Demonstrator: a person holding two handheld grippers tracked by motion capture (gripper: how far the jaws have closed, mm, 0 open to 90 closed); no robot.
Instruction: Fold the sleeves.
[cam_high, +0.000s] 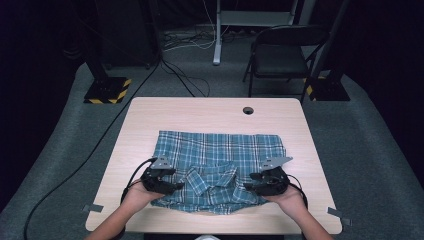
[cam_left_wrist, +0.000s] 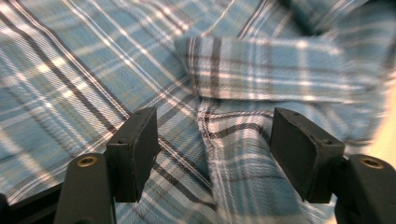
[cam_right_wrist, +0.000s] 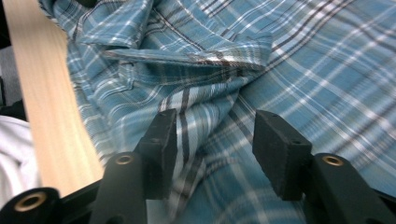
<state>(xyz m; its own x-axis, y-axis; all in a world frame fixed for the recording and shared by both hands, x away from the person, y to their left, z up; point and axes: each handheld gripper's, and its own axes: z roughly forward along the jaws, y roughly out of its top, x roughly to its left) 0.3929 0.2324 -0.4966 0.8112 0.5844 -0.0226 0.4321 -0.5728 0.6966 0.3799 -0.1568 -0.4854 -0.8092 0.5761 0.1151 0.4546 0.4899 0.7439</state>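
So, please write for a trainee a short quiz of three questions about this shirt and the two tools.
1. True or false: the plaid shirt hangs over the far edge of the table.
2. Which part of the shirt lies between the left tool and the right tool? A) a cuff B) the collar C) a pocket
3. Fill in: in each gripper view the jaws stand ____, with cloth between them but not pinched.

Key
1. False: it lies flat on the table, toward the near edge.
2. B, the collar.
3. Open; the pads of the left tool and the pads of the right are apart.
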